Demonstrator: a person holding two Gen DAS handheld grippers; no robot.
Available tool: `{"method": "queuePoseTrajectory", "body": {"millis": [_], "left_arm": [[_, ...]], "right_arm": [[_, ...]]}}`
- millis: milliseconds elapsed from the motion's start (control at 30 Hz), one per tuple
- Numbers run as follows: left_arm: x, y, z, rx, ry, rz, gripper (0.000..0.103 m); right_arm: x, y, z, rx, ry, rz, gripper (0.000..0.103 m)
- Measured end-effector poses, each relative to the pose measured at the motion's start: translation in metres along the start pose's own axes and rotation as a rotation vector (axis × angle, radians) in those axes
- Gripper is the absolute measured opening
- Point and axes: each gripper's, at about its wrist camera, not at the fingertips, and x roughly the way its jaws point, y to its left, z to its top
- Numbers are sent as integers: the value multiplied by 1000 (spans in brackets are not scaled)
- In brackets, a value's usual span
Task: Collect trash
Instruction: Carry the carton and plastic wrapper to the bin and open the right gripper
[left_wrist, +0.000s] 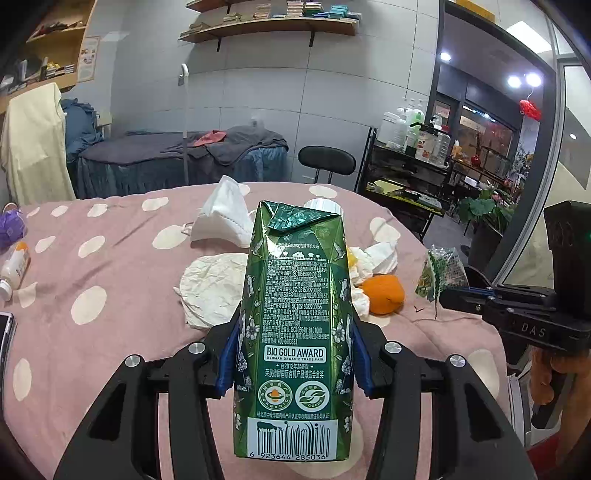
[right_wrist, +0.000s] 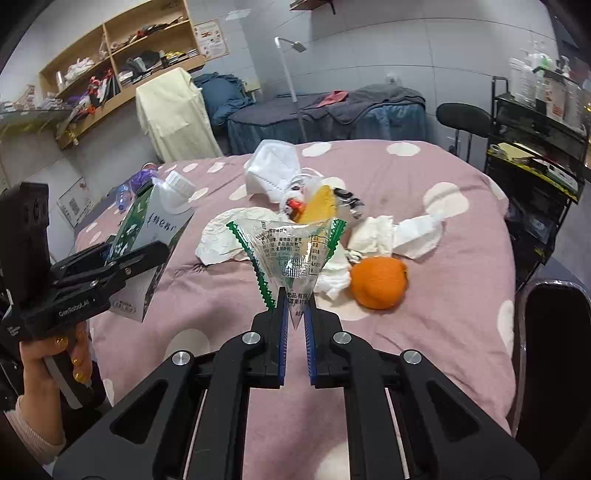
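— So, how are the two hands sitting?

— Both are tilting their tools downward over the pink quilted bed cover with white dots (right_wrist: 424, 206). The left hand (right_wrist: 55, 363), fingers wrapped round its black grip, is holding the left tool (left_wrist: 293, 354) off to the side of the litter pile; the right tool (right_wrist: 295, 325) is pointing at the middle of it.

— And the carton?

— The tall green printed milk carton (left_wrist: 295, 317) is standing lengthwise along the left tool's fingers, folded top and white cap pointing away from the camera, barcode end nearest it. It is hanging clear above the cover.

— How is that tool set?

— Its jaws are standing partly apart, blue pads (left_wrist: 229, 354) pressing on the carton's two sides.

— The right one?

— Pressed nearly together, pinching the narrow corner of a clear crinkled plastic wrapper with green zigzag edges (right_wrist: 291, 254). The wrapper is fanning out wide end forward, lifted above the cover.

— What is lying beneath?

— An orange round fruit (right_wrist: 378, 282), crumpled white tissues (right_wrist: 391, 234) just beside it, and a white folded face mask (right_wrist: 275, 170) farther back.
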Motion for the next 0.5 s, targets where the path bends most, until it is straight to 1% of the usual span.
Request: {"method": "queuePoseTrajectory", "body": {"millis": [200,500], "left_arm": [[0,-31,-6,6,-18,-41,49],[16,-81,-12,31,-3,-143,49]], "right_arm": [[-41,-43,-20,80,-56,-117,9],[-78,-111,-50,220,-75,-245,9]]}}
